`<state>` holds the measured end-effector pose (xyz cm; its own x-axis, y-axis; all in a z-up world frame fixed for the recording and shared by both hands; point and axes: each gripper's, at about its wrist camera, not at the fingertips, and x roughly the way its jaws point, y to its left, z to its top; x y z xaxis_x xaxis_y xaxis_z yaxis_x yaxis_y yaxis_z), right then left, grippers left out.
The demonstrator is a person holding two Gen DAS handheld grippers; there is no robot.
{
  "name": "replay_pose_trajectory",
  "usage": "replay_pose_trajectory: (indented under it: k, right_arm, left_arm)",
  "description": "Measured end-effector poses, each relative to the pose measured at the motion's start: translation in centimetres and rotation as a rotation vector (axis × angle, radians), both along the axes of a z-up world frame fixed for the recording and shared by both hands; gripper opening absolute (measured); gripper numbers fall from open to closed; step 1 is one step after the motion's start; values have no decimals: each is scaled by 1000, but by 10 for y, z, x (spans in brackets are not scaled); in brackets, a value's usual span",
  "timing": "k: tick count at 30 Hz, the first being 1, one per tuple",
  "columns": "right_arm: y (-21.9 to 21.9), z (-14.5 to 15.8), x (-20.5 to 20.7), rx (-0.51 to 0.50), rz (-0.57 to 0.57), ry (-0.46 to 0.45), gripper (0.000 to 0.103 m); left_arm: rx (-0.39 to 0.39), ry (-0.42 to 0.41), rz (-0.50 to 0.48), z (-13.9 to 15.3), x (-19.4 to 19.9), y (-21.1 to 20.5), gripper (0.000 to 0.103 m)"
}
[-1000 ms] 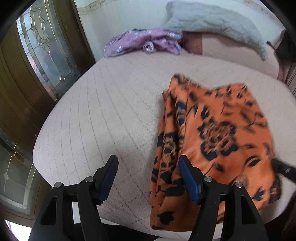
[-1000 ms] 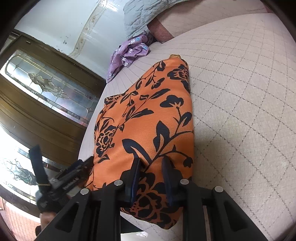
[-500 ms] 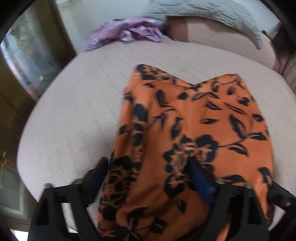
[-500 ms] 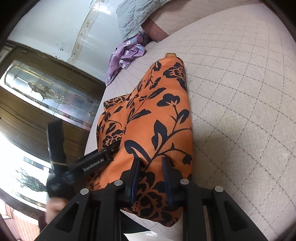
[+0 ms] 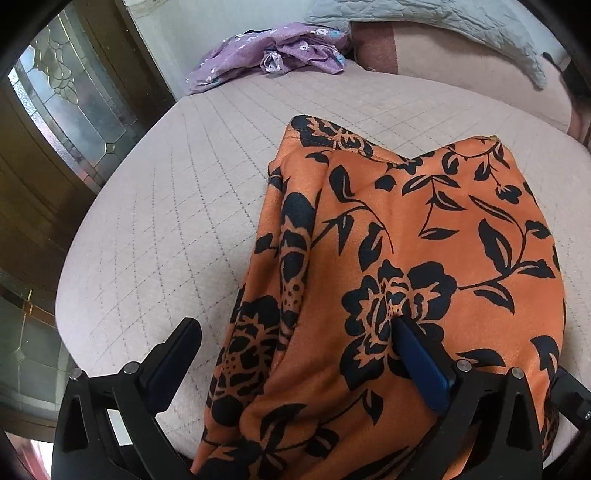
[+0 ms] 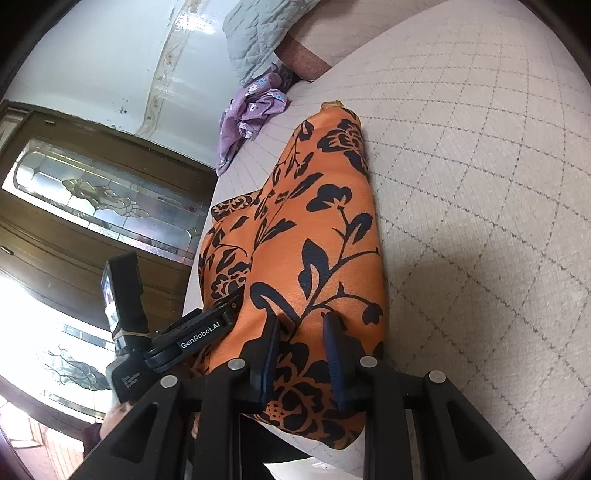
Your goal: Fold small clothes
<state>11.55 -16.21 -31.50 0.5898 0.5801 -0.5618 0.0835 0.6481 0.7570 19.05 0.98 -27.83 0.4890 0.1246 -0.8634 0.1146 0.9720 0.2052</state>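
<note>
the orange floral garment (image 5: 424, 266) lies folded on the quilted bed surface (image 5: 177, 229), at the near edge of the mattress. its long axis runs from that near edge away toward the head of the bed; in the right wrist view the garment (image 6: 314, 236) stretches as a narrow strip with its far end pointing toward the pillow area. the near end hangs slightly over the mattress edge. a doubled layer of cloth forms a raised ridge along the garment's left side.

the left gripper (image 5: 291, 354) is spread wide: its left finger sits over bare quilt beside the cloth, its right finger presses onto the top of the garment, and nothing is clamped between them. the right gripper (image 6: 301, 347) has its fingers drawn close together with a pinch of the garment's near end between them; it is grasping the cloth.

a crumpled purple floral garment (image 5: 273, 55) lies at the far side of the bed, well apart from the orange one. a grey quilted pillow (image 5: 443, 22) rests behind it on a pink bolster (image 5: 461, 62). a dark wooden door with leaded glass (image 5: 70, 96) stands left of the bed. the quilt between the two garments is bare.
</note>
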Motion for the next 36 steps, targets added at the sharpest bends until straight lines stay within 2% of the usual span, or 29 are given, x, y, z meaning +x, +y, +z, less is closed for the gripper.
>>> replay_pose_trajectory:
  k: [3,5,7,11,14,16,19,21,23,26,28,31,34,36]
  right_arm:
    - [1,0,-2,-5,-4,-8,29]
    - [0,0,-3,-7,-3,-11,29]
    - [1,1,-5,-16,-4,-15,29]
    - [4,2,-6,-35,-8,-23,29]
    - [4,2,-6,-36,-15,-26,29]
    - [5,2,-6,-41,-18,-31,29]
    - [7,3,-6,-53,-14,-34,29]
    - [8,5,-6,-66,-14,-34,29]
    - [10,8,-7,-90,-15,-30,28]
    - [14,21,-10,-149,-16,-31,28]
    - [16,33,-12,-143,-8,-74,29]
    - [17,51,-3,-152,-28,-121,29]
    - [20,55,27,-189,-37,-87,29]
    - [22,47,47,-195,-47,-60,30]
  left_arm:
    - [54,9,-33,4,-3,-13,103]
    - [108,30,-99,8,0,-21,103]
    - [134,-11,-141,18,-5,-24,102]
    - [45,-106,-165,40,-15,-19,103]
    - [21,-132,-154,44,-14,-8,102]
    - [32,-127,-167,35,-14,-6,102]
    - [63,-72,-174,2,-12,-3,103]
    - [-40,-123,-150,3,-17,11,103]
    - [-105,-116,-148,0,-17,20,103]
    - [-157,-101,-144,1,-15,26,103]
    - [-151,-124,-146,5,-17,27,103]
    - [-103,-216,-166,15,-31,27,103]
    - [-101,-251,-181,21,-35,32,103]
    - [-114,-231,-175,19,-31,38,103]
